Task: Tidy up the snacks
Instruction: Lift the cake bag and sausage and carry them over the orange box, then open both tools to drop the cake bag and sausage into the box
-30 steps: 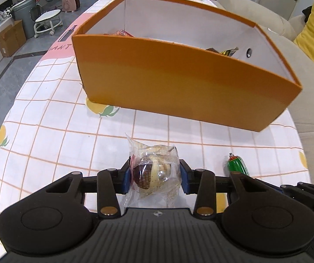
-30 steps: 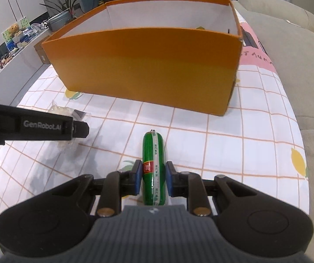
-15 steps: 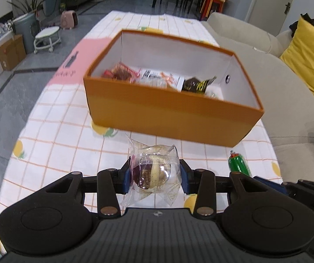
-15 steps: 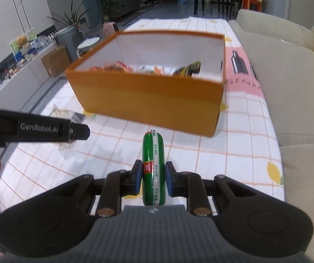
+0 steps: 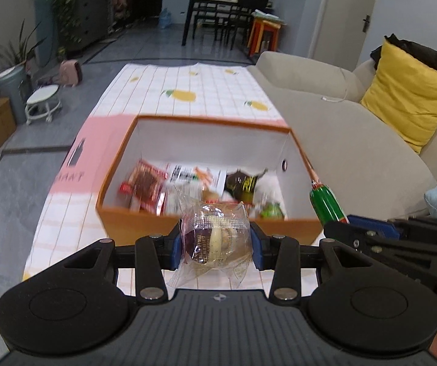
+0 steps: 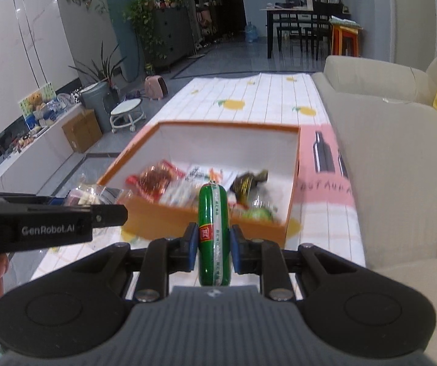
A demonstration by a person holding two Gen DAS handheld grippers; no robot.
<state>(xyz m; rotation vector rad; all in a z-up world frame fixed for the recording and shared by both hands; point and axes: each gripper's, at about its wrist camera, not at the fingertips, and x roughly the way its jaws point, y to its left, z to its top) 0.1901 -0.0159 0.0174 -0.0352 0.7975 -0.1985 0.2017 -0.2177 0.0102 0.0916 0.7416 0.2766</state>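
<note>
Straight ahead of both tongs and lower down sits the orange box, open at the top, on the checked tabletop. Its near wall faces the tongs, so each snack must go forward over that wall and then down.

The left tongs are closed on a clear wrapped pastry, with a blue pad pressing on each side. From the left view the pastry hangs just in front of the near wall, about at the middle of the box.

The right tongs are squeezed tight on a green sausage stick. Its long side points forward, toward the box, and its front tip shows over the near wall. The stick lines up with the right half of the box.

Inside the box lie other snacks: a red packet, a white packet and a dark shiny wrapper. They are blurry.

Both tongs look about equally close to the box, side by side. I think the right one is a little farther in, because the stick's tip already shows over the edge. The back of the box has bare floor, so pushing forward looks safest.
</note>
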